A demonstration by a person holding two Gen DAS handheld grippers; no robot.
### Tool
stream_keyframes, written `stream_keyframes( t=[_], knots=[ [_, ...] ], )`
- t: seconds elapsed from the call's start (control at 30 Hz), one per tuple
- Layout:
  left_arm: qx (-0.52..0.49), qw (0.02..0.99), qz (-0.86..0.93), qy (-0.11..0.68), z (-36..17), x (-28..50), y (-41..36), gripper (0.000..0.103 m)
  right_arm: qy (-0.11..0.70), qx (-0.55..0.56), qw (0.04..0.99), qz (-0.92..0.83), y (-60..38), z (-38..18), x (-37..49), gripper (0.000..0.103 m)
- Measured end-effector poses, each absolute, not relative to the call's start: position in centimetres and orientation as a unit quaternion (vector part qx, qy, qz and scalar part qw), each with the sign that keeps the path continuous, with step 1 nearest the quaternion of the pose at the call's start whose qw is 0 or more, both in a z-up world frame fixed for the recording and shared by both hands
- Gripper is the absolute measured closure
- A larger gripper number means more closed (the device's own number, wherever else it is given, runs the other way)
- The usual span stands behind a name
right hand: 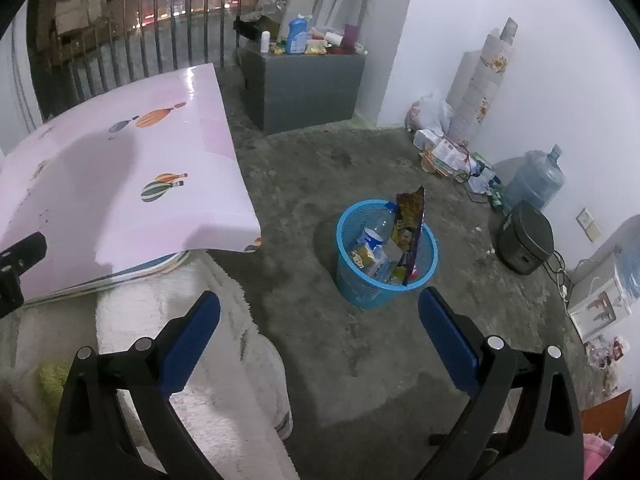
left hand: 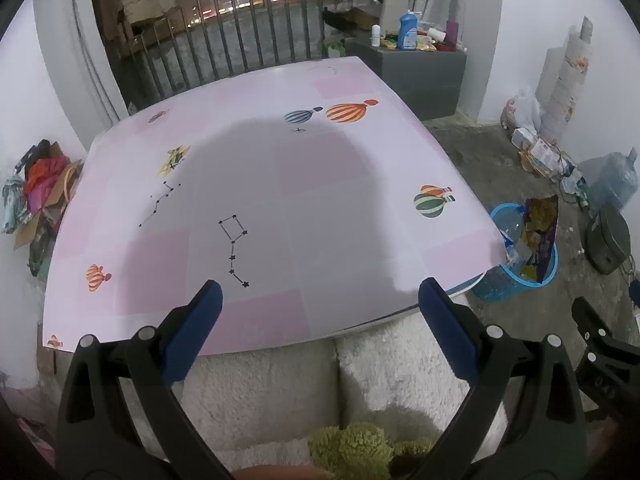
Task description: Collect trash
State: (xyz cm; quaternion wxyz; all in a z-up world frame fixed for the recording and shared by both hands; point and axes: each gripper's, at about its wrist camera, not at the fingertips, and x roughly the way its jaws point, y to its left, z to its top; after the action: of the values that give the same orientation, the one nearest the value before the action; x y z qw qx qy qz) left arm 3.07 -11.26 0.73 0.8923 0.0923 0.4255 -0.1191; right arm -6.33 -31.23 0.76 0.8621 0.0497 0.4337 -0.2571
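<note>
Two hand-held grippers show, both with blue-padded fingers spread wide apart and gripping nothing.

In the left wrist view, the left hand-held gripper (left hand: 318, 298) hangs over the near edge of the tabletop (left hand: 280, 184), which is covered in a pink sheet printed with striped balloons and star patterns. A broad shadow lies across the middle of that sheet. Off the tabletop's right corner, on the floor, stands a blue basket (left hand: 516, 280) with a plastic bottle and crumpled wrappers in it, one purple-edged wrapper (left hand: 540, 224) sticking up above the rim. Under the gripper is white fluffy fabric (left hand: 280, 384), with something green and fuzzy (left hand: 356, 448) at the bottom edge. Part of the other gripper shows at far right.

In the right wrist view, the right hand-held gripper (right hand: 319, 300) points over the bare concrete floor (right hand: 320, 152) toward the same blue basket (right hand: 360, 288), which stands just ahead of its fingers and well clear of the tabletop (right hand: 120, 148) at left. The trash (right hand: 384, 248) sits inside the basket: a bottle, small cartons and the tall wrapper (right hand: 412, 220). A large water jug (right hand: 536, 180) and a dark round appliance (right hand: 524, 244) stand near the right wall.
</note>
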Motion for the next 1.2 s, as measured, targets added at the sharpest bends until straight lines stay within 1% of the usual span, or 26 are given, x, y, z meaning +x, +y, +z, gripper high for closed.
stream_keyframes(
  t=[1.2],
  knots=[
    [0.079, 0.888, -0.108, 0.44, 0.3, 3.44, -10.81, 0.009, 0.432, 0.048, 0.864, -0.255, -31.03, 0.74, -5.42, 0.006]
  ],
)
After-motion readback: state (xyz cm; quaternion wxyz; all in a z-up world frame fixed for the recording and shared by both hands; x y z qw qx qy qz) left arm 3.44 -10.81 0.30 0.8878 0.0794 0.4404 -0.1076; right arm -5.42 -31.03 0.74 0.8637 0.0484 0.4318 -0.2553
